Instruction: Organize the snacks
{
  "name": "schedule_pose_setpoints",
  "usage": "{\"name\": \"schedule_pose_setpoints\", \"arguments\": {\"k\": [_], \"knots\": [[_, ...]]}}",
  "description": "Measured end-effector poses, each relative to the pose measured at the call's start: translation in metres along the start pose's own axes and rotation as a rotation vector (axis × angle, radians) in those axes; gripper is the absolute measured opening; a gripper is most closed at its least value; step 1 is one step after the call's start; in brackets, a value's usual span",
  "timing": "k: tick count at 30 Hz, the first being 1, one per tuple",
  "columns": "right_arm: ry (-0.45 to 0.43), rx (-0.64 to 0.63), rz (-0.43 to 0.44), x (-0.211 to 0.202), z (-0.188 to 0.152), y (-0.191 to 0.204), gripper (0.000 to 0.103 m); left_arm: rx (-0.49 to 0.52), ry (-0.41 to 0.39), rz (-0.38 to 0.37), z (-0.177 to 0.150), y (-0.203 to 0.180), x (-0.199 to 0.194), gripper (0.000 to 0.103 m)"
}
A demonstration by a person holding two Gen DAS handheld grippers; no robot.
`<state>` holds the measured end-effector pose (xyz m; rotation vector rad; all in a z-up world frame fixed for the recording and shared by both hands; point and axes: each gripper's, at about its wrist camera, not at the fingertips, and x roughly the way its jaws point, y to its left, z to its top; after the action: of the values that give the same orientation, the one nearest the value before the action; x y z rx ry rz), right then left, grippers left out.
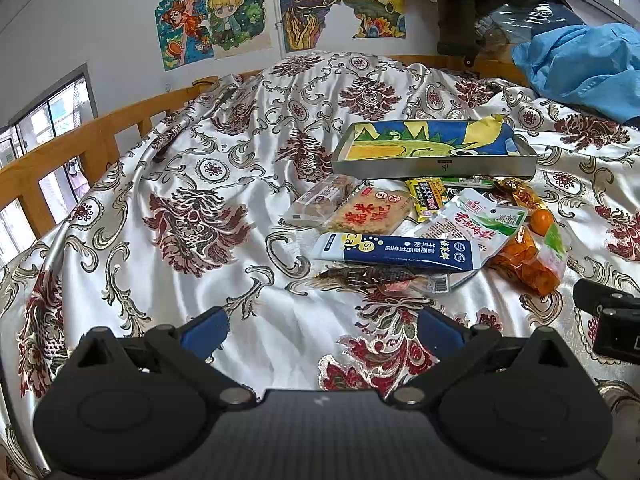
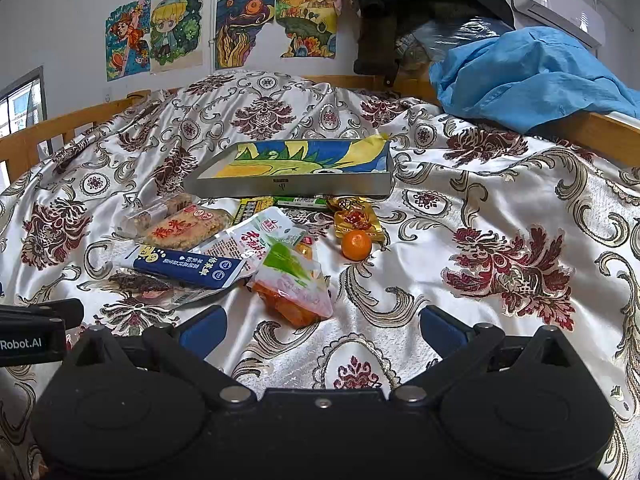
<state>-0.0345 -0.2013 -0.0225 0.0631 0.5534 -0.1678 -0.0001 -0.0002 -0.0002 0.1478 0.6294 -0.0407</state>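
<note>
Left wrist view: the left claw (image 1: 322, 330) stands wide open, its blue fingertips (image 1: 204, 330) spread apart above the patterned bedspread (image 1: 200, 184), holding and touching nothing. Ahead of it lies the pile of snacks: a dark blue packet (image 1: 400, 253) nearest, a dark dried snack in clear wrap (image 1: 368, 277) just in front of it, a rice cake pack (image 1: 370, 213) behind, a white and green pouch (image 1: 476, 222) to the right, and an orange-filled bag (image 1: 528, 260) beside a small mandarin (image 1: 541, 222). Beyond the pile sits a shallow grey tray (image 1: 434, 168) lined with a coloured drawing. Part of the other tool shows at the right edge.

Right wrist view: the right claw (image 2: 323, 330) is equally wide open and empty over the bedspread (image 2: 480, 200). The orange-filled bag (image 2: 294, 284) lies just ahead of its left fingertip (image 2: 204, 330); the mandarin (image 2: 356, 245) sits apart, touching a gold wrapper (image 2: 354, 216). The tray (image 2: 288, 184) lies behind the snacks
</note>
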Motion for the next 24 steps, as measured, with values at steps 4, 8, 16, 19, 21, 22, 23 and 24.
{"name": "schedule_pose_setpoints", "arguments": {"k": [4,8,16,19,21,22,23,24], "knots": [[0.000,0.000,0.000,0.000,0.000,0.000,0.102,0.000,0.000,0.000,0.000,0.000,0.000,0.103],[0.000,0.000,0.000,0.000,0.000,0.000,0.102,0.001,0.000,0.000,0.000,0.000,0.000,0.103],[0.008,0.001,-0.010,0.000,-0.001,0.000,0.102,-0.011,0.017,-0.008,0.001,0.003,0.001,0.103],[0.005,0.007,-0.016,-0.002,0.002,-0.001,0.102,-0.033,0.017,-0.035,0.005,0.008,-0.001,0.103],[0.003,0.010,-0.016,-0.003,0.004,-0.003,0.102,-0.044,0.011,-0.046,0.009,0.011,-0.004,0.103],[0.003,0.011,-0.018,-0.003,0.003,-0.004,0.102,-0.049,0.005,-0.052,0.011,0.012,-0.005,0.103],[0.006,0.013,-0.019,-0.003,0.004,-0.004,0.102,-0.055,0.002,-0.056,0.013,0.012,-0.006,0.103],[0.007,0.014,-0.019,-0.004,0.006,-0.004,0.102,-0.065,0.000,-0.059,0.015,0.014,-0.007,0.103]]}}
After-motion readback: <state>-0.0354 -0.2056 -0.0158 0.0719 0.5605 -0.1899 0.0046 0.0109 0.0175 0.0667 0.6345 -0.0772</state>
